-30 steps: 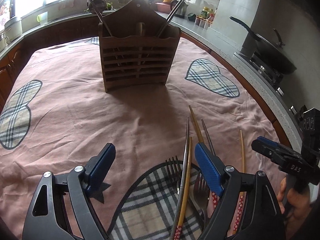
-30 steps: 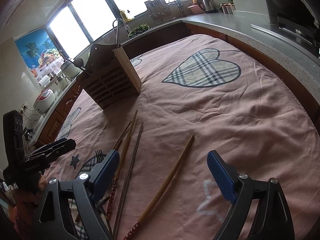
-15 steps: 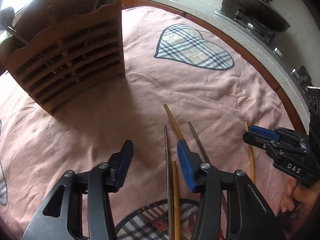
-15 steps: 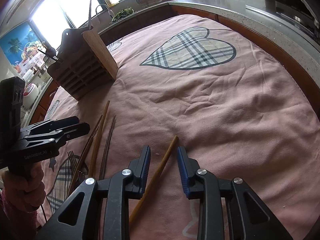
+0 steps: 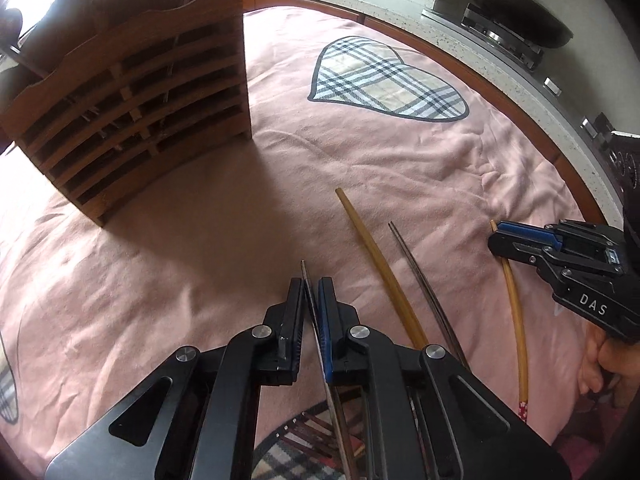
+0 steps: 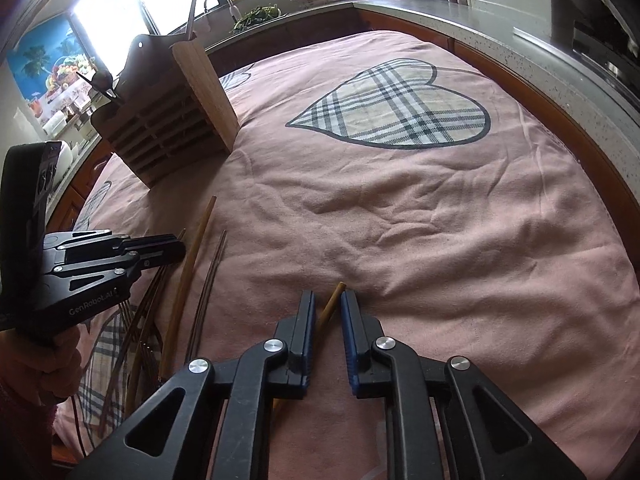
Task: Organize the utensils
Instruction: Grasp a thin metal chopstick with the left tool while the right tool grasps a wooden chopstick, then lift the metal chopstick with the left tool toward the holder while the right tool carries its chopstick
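Note:
My left gripper (image 5: 310, 286) is shut on a thin dark metal chopstick (image 5: 307, 280) whose tip sticks out past the pads, low over the pink cloth. My right gripper (image 6: 327, 300) straddles a bamboo chopstick (image 6: 331, 305) lying on the cloth; its jaws stand narrowly apart and the stick touches only the left pad. The right gripper also shows in the left wrist view (image 5: 520, 240), over that chopstick (image 5: 516, 312). A second bamboo chopstick (image 5: 376, 256) and a metal chopstick (image 5: 420, 272) lie between the grippers. The wooden utensil holder (image 5: 132, 108) stands at the back left.
The table has a pink cloth with plaid hearts (image 5: 388, 80). Forks (image 6: 136, 332) lie near the front on a plaid patch under the left gripper (image 6: 112, 260). A stove with a wok (image 5: 516, 12) and the counter edge (image 6: 560, 76) run along the right.
Both grippers have closed in from wide open and dropped closer to the cloth. The left one has shut on the metal chopstick; the right one has narrowed around the bamboo chopstick.

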`<act>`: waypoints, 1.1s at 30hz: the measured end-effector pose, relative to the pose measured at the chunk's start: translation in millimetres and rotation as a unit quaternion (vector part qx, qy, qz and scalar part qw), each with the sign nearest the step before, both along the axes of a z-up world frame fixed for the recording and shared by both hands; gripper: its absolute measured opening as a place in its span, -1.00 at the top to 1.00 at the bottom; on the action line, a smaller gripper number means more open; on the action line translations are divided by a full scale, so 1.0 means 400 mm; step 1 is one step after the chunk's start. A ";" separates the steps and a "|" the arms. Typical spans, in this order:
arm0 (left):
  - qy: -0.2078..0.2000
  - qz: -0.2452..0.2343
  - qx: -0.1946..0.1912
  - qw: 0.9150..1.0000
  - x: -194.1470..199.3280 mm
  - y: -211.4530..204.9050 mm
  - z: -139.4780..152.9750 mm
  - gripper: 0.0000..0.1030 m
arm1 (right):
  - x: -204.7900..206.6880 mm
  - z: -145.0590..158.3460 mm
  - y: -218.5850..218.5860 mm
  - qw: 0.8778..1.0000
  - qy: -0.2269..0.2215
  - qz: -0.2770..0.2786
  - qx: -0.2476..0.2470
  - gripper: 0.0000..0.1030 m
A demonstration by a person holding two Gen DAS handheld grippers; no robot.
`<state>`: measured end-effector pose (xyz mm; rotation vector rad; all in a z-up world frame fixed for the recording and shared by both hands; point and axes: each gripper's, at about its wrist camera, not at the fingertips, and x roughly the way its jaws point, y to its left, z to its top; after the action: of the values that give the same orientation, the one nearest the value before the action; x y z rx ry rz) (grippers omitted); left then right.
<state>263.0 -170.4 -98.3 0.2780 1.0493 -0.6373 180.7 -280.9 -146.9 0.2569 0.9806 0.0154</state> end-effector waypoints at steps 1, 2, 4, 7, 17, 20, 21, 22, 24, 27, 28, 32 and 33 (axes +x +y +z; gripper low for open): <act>0.006 0.002 -0.003 1.000 0.001 0.009 0.000 0.87 | 0.001 0.000 -0.001 1.000 0.001 0.001 0.001 0.74; 0.011 0.003 -0.006 1.000 0.001 0.013 -0.001 0.87 | 0.003 0.000 -0.001 1.000 0.003 0.002 0.000 0.74; 0.024 0.008 -0.010 1.000 0.008 0.017 -0.001 0.85 | 0.008 0.002 0.004 1.000 0.007 0.007 -0.004 0.74; 0.027 0.011 -0.006 1.000 0.014 0.006 0.000 0.85 | 0.019 0.003 0.012 1.000 0.010 0.012 -0.010 0.72; -0.001 0.016 0.001 1.000 -0.010 0.013 0.017 0.90 | 0.013 0.011 0.011 1.000 -0.003 0.007 0.002 0.86; -0.016 0.025 -0.011 1.000 -0.038 0.035 0.050 0.93 | -0.002 0.035 0.013 1.000 -0.016 0.007 0.012 0.90; -0.021 0.030 -0.017 0.999 -0.047 0.045 0.062 0.93 | -0.008 0.045 0.014 1.000 -0.022 0.009 0.017 0.90; -0.022 0.037 -0.026 0.999 -0.055 0.059 0.074 0.93 | -0.014 0.055 0.015 0.999 -0.027 0.012 0.024 0.91; -0.027 0.051 -0.043 0.997 -0.074 0.088 0.099 0.93 | -0.024 0.077 0.025 0.999 -0.037 0.017 0.027 0.91; -0.038 0.071 -0.067 0.995 -0.103 0.139 0.137 0.93 | -0.035 0.105 0.041 0.998 -0.050 0.026 0.033 0.91; -0.041 0.078 -0.073 0.993 -0.112 0.156 0.149 0.93 | -0.038 0.114 0.047 0.998 -0.054 0.029 0.034 0.91; -0.054 0.106 -0.094 0.988 -0.148 0.222 0.191 0.93 | -0.051 0.148 0.071 0.996 -0.072 0.040 0.039 0.91; -0.058 0.112 -0.099 0.987 -0.156 0.234 0.201 0.93 | -0.054 0.158 0.078 0.995 -0.078 0.043 0.039 0.91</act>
<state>200.6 -76.6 -17.8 0.0220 0.8835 -0.5116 159.1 -249.8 -83.8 0.2814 0.8364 0.1514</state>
